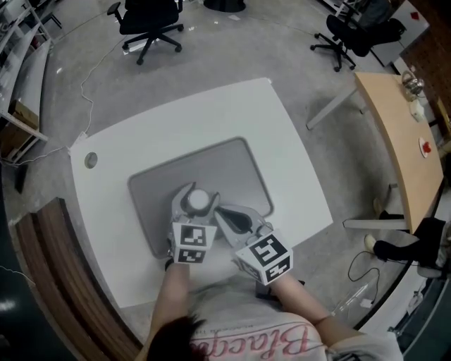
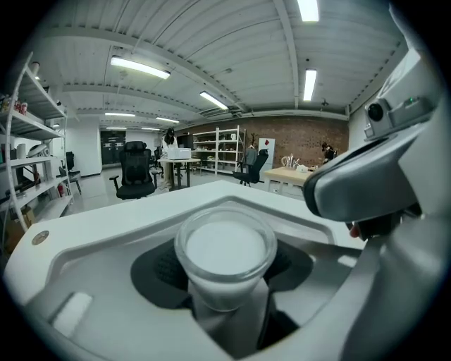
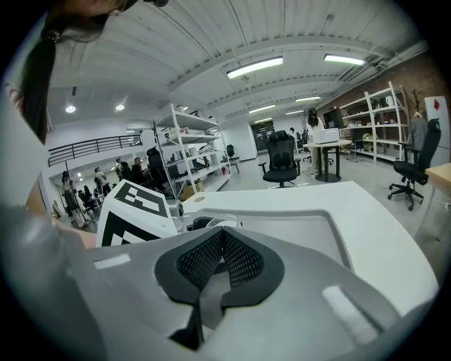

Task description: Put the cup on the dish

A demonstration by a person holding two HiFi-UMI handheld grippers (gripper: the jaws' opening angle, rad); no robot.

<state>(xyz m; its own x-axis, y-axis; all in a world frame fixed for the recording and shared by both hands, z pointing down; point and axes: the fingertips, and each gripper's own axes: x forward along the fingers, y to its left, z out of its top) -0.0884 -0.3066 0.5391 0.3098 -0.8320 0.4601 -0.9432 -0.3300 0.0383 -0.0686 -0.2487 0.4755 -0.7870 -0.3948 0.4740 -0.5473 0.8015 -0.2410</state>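
A small clear cup [image 1: 198, 202] with a white inside hangs over the near left part of the grey dish [image 1: 232, 162], a shallow tray on the white table [image 1: 296, 155]. My left gripper [image 1: 197, 192] is shut on the cup, with a dark pad against each side. In the left gripper view the cup [image 2: 225, 247] stands upright between the jaws of the left gripper [image 2: 224, 269], mouth up. My right gripper [image 1: 224, 211] sits just right of the cup, shut with nothing in it. In the right gripper view, the pads of the right gripper [image 3: 222, 243] touch, and the cup rim [image 3: 220, 224] peeks over them.
The left gripper's marker cube [image 3: 134, 211] is close on the left in the right gripper view. A round cable hole [image 1: 90, 160] sits near the table's left edge. Office chairs [image 1: 149, 21] stand on the floor beyond, and a wooden desk [image 1: 402, 141] is at the right.
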